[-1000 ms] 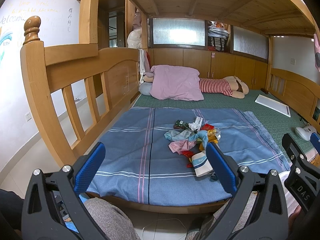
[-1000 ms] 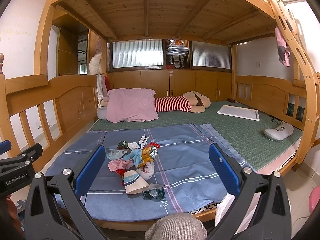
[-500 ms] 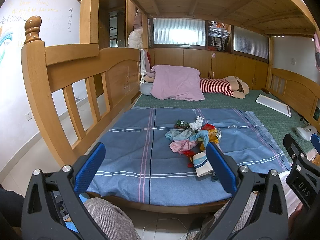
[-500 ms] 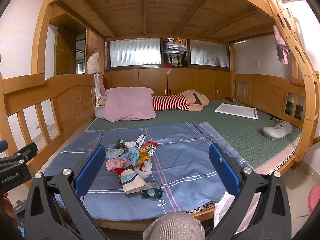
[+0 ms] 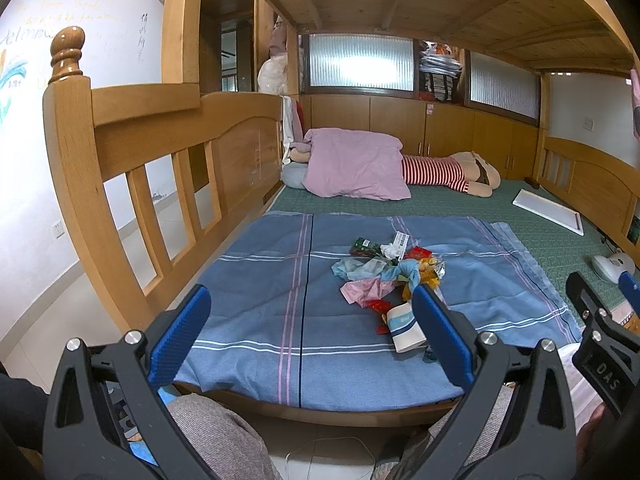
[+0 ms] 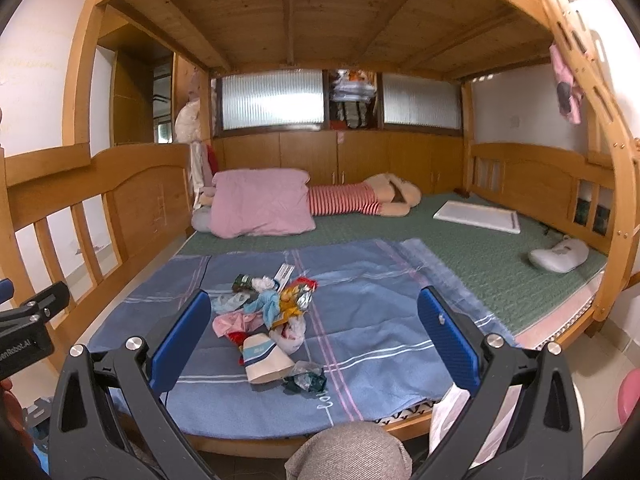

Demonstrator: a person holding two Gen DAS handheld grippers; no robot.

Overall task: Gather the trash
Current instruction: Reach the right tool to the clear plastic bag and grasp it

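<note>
A pile of trash (image 5: pixel 386 276) lies on the blue striped sheet (image 5: pixel 256 280) near the bed's front edge: wrappers, crumpled pink and blue plastic, a paper cup (image 5: pixel 404 324) on its side. It also shows in the right wrist view (image 6: pixel 272 316), with the paper cup (image 6: pixel 264 360) and a dark green wrapper (image 6: pixel 306 378) nearest me. My left gripper (image 5: pixel 306 332) is open and empty, short of the bed edge, left of the pile. My right gripper (image 6: pixel 314 340) is open and empty, held before the pile.
The wooden footboard with slats (image 5: pixel 120 184) stands at the left. A pink pillow (image 5: pixel 356 168) and a striped plush toy (image 5: pixel 448 172) lie at the back. A white board (image 6: pixel 478 216) and a white device (image 6: pixel 558 256) lie on the green mat at the right. My knees are below.
Both views have shifted only slightly; the right gripper has edged a little closer to the pile. Both grippers stay open and empty.
</note>
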